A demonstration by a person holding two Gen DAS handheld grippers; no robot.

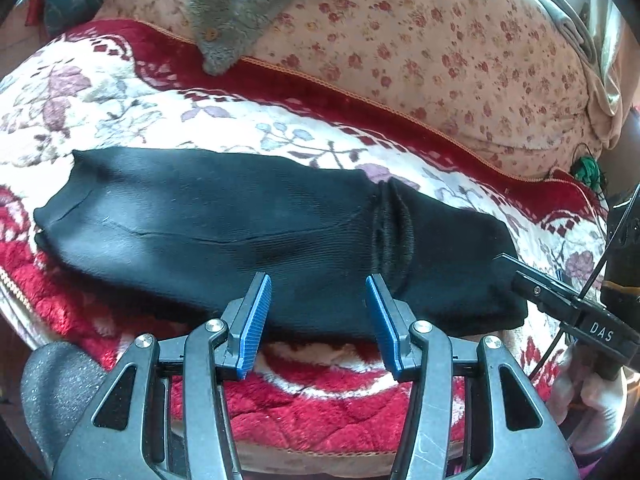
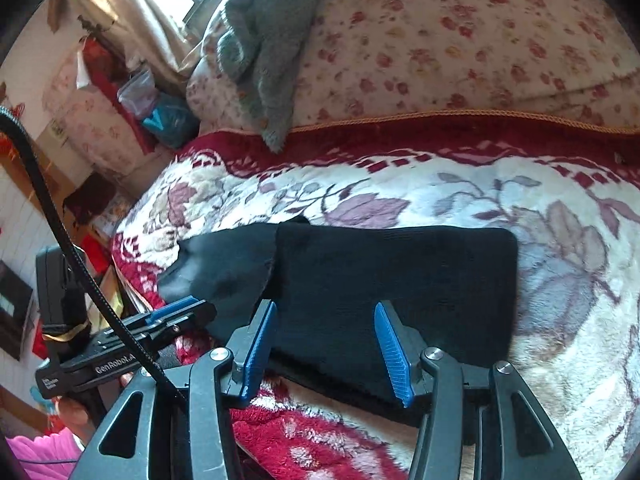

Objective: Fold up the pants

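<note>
The black pants (image 1: 248, 224) lie folded into a long strip on a red and white floral blanket (image 1: 120, 112). A ridge of bunched cloth crosses the strip towards its right end. My left gripper (image 1: 317, 278) hovers open above the strip's near edge with nothing between its blue pads (image 1: 254, 320). My right gripper (image 1: 505, 261) reaches in from the right at the strip's right end. In the right wrist view the pants (image 2: 400, 276) fill the middle. The right gripper (image 2: 326, 304) stands open over their near edge, pads clear of the cloth. The left gripper (image 2: 200, 307) is at the left.
A grey fleece garment (image 1: 240, 12) with buttons drapes over a flowered quilt (image 1: 440, 48) behind the blanket. Bags and boxes (image 2: 168, 116) stand beside the bed at the left. A hand (image 1: 592, 396) holds the right gripper's handle. A pink sleeve (image 2: 40, 456) shows low left.
</note>
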